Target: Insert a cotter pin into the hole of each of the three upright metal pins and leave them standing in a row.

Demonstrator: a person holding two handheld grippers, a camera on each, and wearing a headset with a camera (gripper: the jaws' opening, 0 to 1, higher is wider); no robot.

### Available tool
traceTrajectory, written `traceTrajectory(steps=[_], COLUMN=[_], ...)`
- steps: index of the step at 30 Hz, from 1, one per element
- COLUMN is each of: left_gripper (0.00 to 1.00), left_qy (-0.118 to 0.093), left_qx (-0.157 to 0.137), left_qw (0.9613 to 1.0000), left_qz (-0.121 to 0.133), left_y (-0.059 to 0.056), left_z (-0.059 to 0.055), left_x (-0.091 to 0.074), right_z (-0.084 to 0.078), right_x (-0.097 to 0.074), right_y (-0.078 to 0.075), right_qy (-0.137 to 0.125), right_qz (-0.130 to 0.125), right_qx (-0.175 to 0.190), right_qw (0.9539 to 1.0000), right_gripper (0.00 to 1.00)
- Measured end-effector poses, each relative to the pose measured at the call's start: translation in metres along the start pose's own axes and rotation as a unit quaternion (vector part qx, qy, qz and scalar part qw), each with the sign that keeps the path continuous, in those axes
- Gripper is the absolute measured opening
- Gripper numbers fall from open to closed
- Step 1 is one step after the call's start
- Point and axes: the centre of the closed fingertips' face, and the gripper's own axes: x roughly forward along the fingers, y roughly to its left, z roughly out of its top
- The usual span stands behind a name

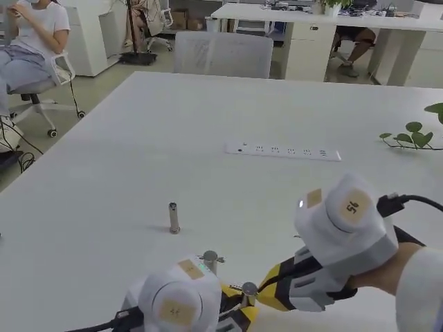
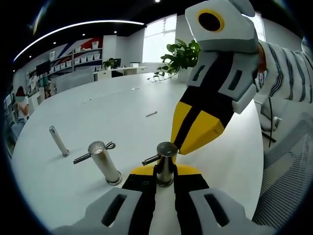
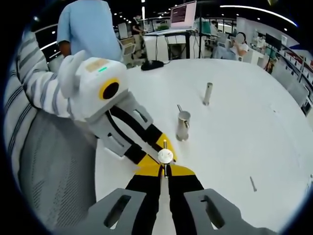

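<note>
Near pin (image 2: 166, 164): upright on the surface (image 2: 122, 107); clamped between the left gripper (image 2: 165, 172) fingers
Cotter pin (image 2: 150, 159): level, through the pin's hole; tip out the far side
Right gripper (image 3: 164, 170): fingers pressed together, probably pinching the cotter pin's loop; in line with its length

1 flat white power strip (image 1: 282, 151) is laid on the white bench (image 1: 124, 138), in its right half, between the middle and the far edge. A green leafy plant sprig (image 1: 414, 135) is seen at the right edge. 1 grey mesh-backed chair (image 1: 221, 54) is drawn up against the far edge. Beyond the far left corner, a person in a white top (image 1: 34, 28) is seated on a white swivel chair (image 1: 43, 93).
</note>
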Motion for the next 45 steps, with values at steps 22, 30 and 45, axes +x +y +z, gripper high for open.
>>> traceTrajectory(steps=[22,30,45], left_gripper=[0.11,0.11,0.11], left_qy=[0.001,0.002,0.003], left_qx=[0.004,0.004,0.002], left_qw=[1.0,1.0,1.0], left_qz=[-0.004,-0.004,-0.002], left_y=[0.0,0.0,-0.001], left_z=[0.0,0.0,-0.001], left_x=[0.0,0.0,0.0], right_z=[-0.009,-0.005,-0.005], right_x=[-0.005,-0.002,0.0], right_y=[-0.004,-0.003,-0.003], right_qy=[-0.002,-0.008,-0.006], right_qz=[-0.007,-0.005,-0.009], right_qx=[0.008,0.015,0.02], right_qw=[0.9999,0.9998,0.9997], right_gripper=[0.06,0.05,0.05])
